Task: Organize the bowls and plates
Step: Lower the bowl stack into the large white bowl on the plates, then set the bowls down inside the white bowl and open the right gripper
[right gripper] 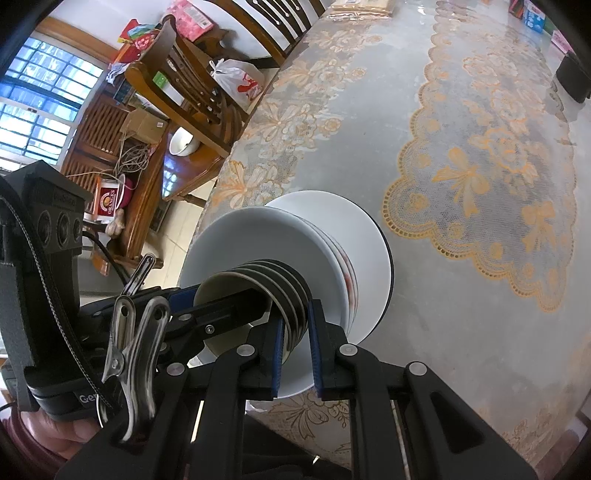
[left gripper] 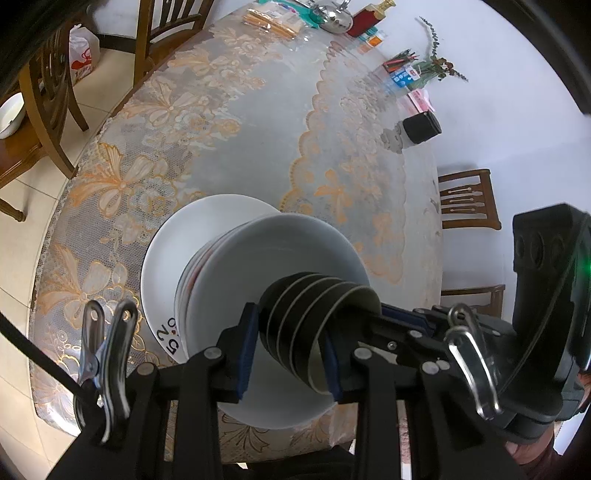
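Round table (left gripper: pixel 236 122) under a lace-patterned cloth with orange bows and flowers, clear cover on top. Near the front edge, a wide white plate (left gripper: pixel 162 254) lying flat on the cloth and bearing a stack of white bowls (left gripper: pixel 280 258). Along the far edge: packets of chopsticks (left gripper: pixel 269 20), a shiny metal kettle (left gripper: pixel 332 16), a red box (left gripper: pixel 365 18), pencils (left gripper: pixel 400 59), a black container (left gripper: pixel 421 127).

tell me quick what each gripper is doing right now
left gripper: fingers closed on the stack of black bowls.
right gripper: fingers closed on the same stack's rims.
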Available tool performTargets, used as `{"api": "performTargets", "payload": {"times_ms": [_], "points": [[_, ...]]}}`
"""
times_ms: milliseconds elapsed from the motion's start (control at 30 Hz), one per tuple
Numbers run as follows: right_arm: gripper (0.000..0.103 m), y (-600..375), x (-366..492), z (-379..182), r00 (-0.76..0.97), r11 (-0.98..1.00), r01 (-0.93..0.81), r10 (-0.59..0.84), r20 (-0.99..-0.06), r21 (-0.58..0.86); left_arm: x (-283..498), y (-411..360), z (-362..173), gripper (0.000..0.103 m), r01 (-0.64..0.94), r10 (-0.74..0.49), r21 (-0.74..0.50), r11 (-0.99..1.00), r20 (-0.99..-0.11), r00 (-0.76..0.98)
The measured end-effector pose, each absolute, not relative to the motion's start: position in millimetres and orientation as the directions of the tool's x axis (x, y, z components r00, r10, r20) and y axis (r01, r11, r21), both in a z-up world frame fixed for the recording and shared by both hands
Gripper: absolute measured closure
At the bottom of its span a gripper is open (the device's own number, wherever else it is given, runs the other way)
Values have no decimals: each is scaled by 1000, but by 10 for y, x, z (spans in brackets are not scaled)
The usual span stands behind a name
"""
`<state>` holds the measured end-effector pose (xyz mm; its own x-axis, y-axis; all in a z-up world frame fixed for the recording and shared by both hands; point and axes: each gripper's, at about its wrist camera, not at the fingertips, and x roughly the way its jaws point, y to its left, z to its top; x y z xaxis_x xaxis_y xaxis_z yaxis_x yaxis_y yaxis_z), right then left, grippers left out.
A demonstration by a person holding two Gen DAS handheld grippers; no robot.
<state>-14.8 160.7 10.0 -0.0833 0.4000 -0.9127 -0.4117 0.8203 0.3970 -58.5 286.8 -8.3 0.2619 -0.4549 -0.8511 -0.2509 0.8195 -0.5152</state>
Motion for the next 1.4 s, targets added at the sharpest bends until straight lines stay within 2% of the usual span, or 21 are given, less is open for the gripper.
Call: {"api": "performTargets", "payload": {"times_ms": [900,1267,1400], "points": [[88,1652,-224,65,-88,820,-411,400,-912,399,-632,2960,-55,73,-268,-433,-496,826,-863,262],[89,1639,-185,160,-72,818,-411,412,-908,404,-616,3016,61,71,-281,-402,-478,832,-870,286],[88,1640,-175,153,-72,820,-416,402,-913,394,-607,3044,171,73,-268,-408,-494,827,-855,319]]}}
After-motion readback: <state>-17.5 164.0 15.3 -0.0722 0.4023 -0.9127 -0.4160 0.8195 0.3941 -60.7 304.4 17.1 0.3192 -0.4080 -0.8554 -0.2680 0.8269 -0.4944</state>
